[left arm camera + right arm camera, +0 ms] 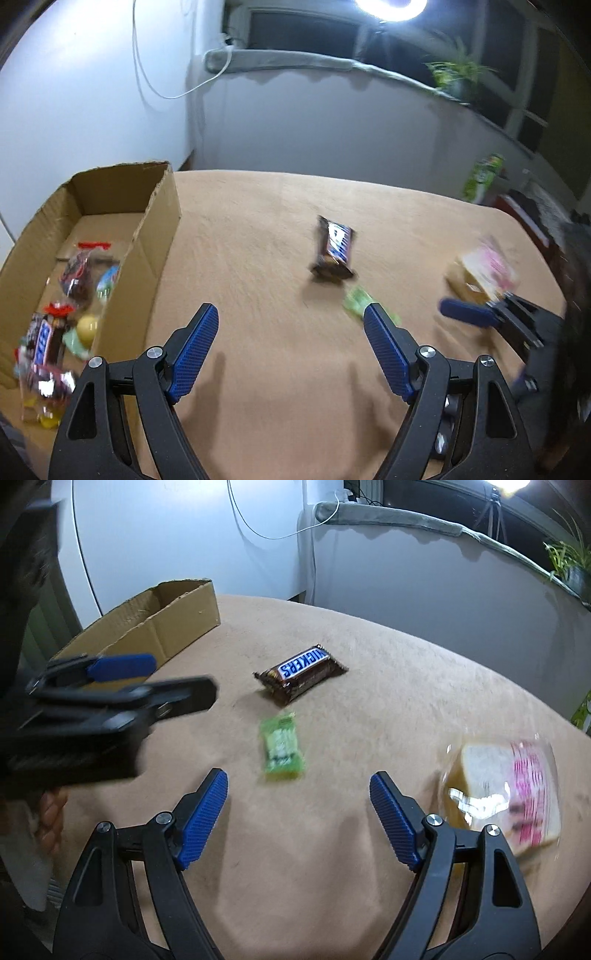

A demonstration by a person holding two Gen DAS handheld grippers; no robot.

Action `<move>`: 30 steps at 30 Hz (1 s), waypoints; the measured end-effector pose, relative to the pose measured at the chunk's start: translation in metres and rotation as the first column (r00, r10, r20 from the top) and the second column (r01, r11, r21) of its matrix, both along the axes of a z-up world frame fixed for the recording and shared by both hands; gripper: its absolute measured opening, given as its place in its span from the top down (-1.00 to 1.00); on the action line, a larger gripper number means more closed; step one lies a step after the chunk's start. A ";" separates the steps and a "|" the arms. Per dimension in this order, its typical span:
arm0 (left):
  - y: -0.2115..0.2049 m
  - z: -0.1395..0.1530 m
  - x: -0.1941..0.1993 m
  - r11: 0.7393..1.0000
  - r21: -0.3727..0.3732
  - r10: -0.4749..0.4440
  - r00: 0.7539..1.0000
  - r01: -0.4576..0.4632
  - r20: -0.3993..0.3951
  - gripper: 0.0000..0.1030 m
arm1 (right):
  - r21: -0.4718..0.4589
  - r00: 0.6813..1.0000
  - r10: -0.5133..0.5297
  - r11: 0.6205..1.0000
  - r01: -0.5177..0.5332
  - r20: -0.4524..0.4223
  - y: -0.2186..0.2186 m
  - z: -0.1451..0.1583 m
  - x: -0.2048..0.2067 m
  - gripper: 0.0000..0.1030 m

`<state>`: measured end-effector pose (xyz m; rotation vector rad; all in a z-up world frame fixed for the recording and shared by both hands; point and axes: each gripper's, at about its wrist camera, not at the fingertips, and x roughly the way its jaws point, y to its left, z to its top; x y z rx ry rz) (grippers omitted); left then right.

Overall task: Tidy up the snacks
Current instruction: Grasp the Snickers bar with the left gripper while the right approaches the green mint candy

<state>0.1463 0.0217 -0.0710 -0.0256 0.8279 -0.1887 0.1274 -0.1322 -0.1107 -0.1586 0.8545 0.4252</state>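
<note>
i've got both sets of fingers wide open and empty, right gripper (297, 808) nearest the green candy (282, 747) lying just ahead between them, long axis pointing away.

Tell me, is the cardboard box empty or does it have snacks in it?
Not empty. The cardboard box holds several wrapped snacks at its near end; its far end is bare.
</note>
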 end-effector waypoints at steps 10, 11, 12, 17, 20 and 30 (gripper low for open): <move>-0.022 -0.011 0.060 0.999 0.052 0.004 0.998 0.000 -0.069 -0.57 | -0.026 0.995 0.084 0.996 -0.085 -0.058 0.016 -0.011 0.020 -0.59; -0.024 -0.012 0.065 0.999 0.052 0.006 0.997 -0.002 -0.076 -0.57 | -0.031 0.994 0.093 0.995 -0.095 -0.059 0.017 -0.011 0.021 -0.59; -0.025 -0.014 0.068 0.999 0.048 0.008 0.996 -0.004 -0.085 -0.57 | -0.033 0.994 0.096 0.995 -0.098 -0.058 0.018 -0.011 0.021 -0.59; -0.035 -0.019 0.083 0.999 0.023 -0.023 0.994 0.025 -0.111 -0.57 | -0.045 0.992 0.115 0.992 -0.118 -0.054 0.023 -0.010 0.025 -0.26; -0.041 -0.023 0.089 0.999 0.043 -0.026 0.991 0.031 -0.128 -0.57 | -0.052 0.992 0.114 0.992 -0.117 -0.049 0.021 -0.009 0.026 0.01; -0.058 -0.035 0.080 0.986 0.102 -0.116 0.986 0.129 -0.120 -0.27 | -0.043 0.993 0.113 0.992 -0.114 -0.033 0.013 -0.005 0.013 0.51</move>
